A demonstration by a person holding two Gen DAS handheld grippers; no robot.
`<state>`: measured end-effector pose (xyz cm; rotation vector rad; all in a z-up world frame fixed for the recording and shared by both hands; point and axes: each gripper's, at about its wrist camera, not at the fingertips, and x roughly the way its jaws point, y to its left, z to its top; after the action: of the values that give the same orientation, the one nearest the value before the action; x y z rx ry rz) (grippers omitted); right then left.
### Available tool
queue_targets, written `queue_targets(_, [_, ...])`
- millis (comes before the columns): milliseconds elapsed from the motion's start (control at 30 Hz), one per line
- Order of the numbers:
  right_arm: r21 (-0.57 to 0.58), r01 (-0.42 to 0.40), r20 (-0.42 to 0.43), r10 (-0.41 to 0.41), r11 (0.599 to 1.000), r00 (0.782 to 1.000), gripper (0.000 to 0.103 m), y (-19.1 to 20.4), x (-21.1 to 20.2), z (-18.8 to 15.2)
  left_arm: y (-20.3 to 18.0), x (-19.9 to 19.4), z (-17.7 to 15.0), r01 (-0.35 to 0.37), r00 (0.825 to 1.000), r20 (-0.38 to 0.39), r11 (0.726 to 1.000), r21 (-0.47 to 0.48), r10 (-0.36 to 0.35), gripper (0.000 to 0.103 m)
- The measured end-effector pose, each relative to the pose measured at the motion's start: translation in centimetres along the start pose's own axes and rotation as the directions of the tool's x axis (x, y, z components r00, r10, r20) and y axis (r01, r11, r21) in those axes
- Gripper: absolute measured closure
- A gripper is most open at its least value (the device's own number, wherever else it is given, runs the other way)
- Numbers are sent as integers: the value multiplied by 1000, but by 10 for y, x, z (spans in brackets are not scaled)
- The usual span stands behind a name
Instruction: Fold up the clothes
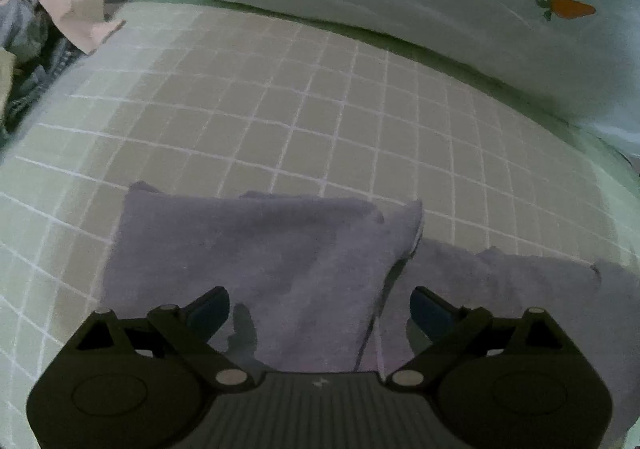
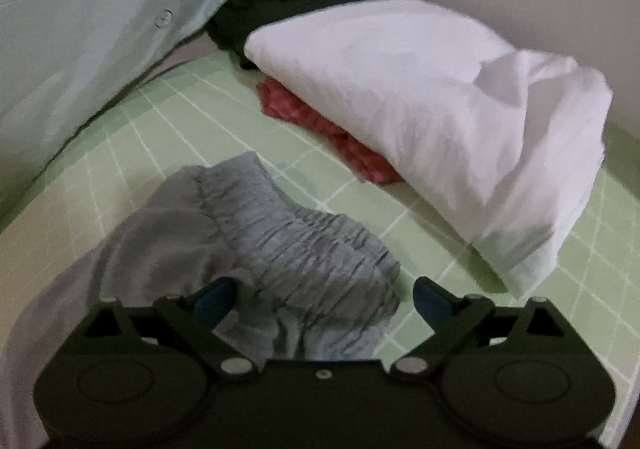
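A grey-lavender garment [image 1: 256,257] lies on the green checked bed sheet [image 1: 280,97], one part folded flat over the rest. My left gripper [image 1: 320,309] is open just above its near edge, fingers apart on either side of the folded panel. In the right wrist view the same kind of grey cloth shows its gathered elastic waistband [image 2: 296,245], bunched up. My right gripper [image 2: 324,299] is open with the waistband lying between its fingers, not clamped.
A white pillow [image 2: 440,109] lies on a red cloth [image 2: 320,121] at the back right. A pale quilt with a carrot print [image 1: 568,7] borders the far side. A heap of other clothes [image 1: 48,33] sits at the far left.
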<state>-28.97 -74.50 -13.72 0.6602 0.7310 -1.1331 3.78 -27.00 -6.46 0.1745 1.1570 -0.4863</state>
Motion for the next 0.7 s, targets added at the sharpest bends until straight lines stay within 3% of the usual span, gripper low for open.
queue_targets(133, [-44, -19, 12, 19, 999, 1000, 1, 4, 3, -5, 5, -13, -9, -22, 999, 39, 999, -24, 23, 4])
queue_targets(200, [-99, -59, 20, 61, 993, 998, 6, 7, 1, -8, 11, -18, -15, -33, 999, 42, 998, -55, 35, 4])
queue_targets(233, [-121, -70, 20, 73, 990, 997, 18, 8, -2, -9, 13, -18, -16, -49, 998, 45, 997, -60, 51, 4])
queue_targets(333, [-157, -106, 14, 109, 982, 994, 66, 11, -16, -10, 22, -26, -27, -124, 990, 61, 990, -64, 128, 4])
queue_targets(400, [-132, -159, 6, 162, 978, 987, 68, 10, -28, -8, 30, -30, -34, -146, 987, 63, 987, -68, 150, 4])
queue_targets(500, [-230, -161, 66, 180, 960, 981, 70, 24, -52, -12, 41, -39, -45, -144, 986, 71, 986, -81, 150, 4])
queue_targets(700, [-365, -197, 168, 272, 910, 947, 70, 61, -108, -32, 68, -43, -59, -141, 989, 46, 989, -49, 143, 4])
